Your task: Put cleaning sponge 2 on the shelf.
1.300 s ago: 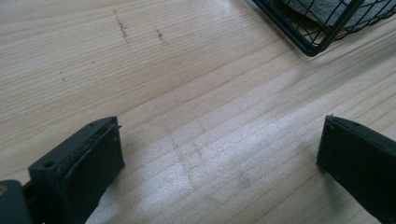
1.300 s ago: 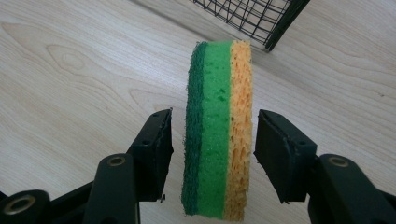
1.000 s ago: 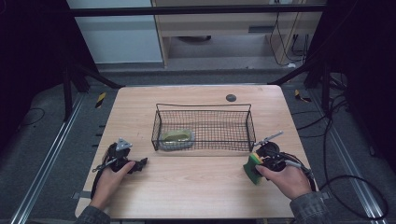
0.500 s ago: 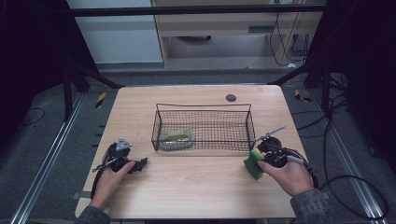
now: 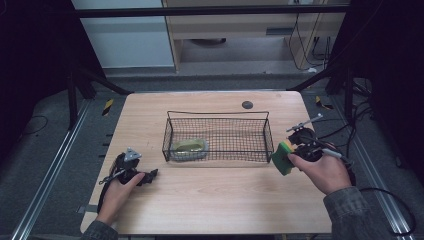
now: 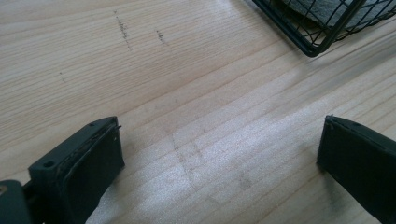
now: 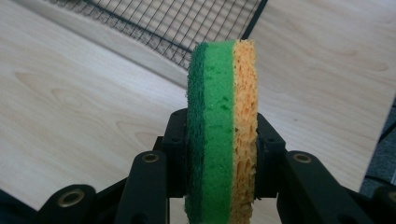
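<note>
A wire basket [image 5: 218, 134] on the wooden table [image 5: 210, 200] holds a greenish pad [image 5: 190, 146].

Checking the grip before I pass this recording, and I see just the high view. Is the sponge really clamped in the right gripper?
Observer: Yes. In the right gripper view the right gripper has both jaws pressed against the flat faces of the sponge, which stands on edge.
Operator: Which layers does the sponge have?
Observer: A dark green scouring layer, a lighter green middle and an orange-yellow side.
Operator: And the left gripper?
Observer: The left gripper has its jaws wide apart over bare table, with a basket corner ahead.
</note>
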Available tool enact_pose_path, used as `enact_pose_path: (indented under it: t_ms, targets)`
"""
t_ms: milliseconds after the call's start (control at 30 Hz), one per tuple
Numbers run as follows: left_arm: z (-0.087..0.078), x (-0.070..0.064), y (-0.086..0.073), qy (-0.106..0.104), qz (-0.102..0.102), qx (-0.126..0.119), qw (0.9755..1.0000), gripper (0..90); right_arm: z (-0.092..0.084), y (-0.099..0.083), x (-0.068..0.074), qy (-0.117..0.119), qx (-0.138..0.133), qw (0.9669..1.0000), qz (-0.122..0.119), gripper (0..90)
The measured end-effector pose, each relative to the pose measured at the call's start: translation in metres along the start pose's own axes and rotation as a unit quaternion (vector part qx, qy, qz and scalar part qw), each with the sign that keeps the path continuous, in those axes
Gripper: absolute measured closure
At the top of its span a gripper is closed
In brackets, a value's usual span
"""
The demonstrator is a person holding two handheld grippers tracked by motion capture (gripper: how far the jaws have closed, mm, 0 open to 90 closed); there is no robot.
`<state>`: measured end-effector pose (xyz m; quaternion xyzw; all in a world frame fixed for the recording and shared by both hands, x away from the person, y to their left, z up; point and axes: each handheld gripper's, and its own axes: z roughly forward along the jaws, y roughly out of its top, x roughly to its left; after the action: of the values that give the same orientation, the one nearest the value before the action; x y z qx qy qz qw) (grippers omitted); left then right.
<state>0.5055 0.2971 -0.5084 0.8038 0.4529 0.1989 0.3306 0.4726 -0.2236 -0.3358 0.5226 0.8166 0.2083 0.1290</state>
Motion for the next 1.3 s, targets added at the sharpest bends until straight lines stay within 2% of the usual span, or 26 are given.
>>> enact_pose_path:
  t_ms: [133, 400, 667, 933, 1300]
  targets:
    - [0.0, 0.0, 0.0, 0.0, -0.001, -0.001, 1.0, 0.0, -0.009, 0.012, -0.006, -0.013, -0.014, 0.9998, 0.003, 65.1]
    - [0.0, 0.0, 0.0, 0.001, -0.001, -0.002, 1.0, 0.0, -0.019, 0.044, -0.016, -0.028, -0.05, 0.9979, 0.029, 65.0]
    - [0.0, 0.0, 0.0, 0.0, -0.001, -0.001, 1.0, 0.0, -0.022, 0.072, -0.016, -0.037, -0.073, 0.9954, 0.05, 65.0]
    - [0.0, 0.0, 0.0, 0.0, -0.002, 0.0, 1.0, 0.0, -0.014, 0.091, -0.008, -0.043, -0.073, 0.9954, 0.046, 64.9]
    - [0.0, 0.0, 0.0, 0.0, -0.001, 0.0, 1.0, 0.0, 0.001, 0.101, 0.0, -0.043, -0.068, 0.9958, 0.044, 65.0]
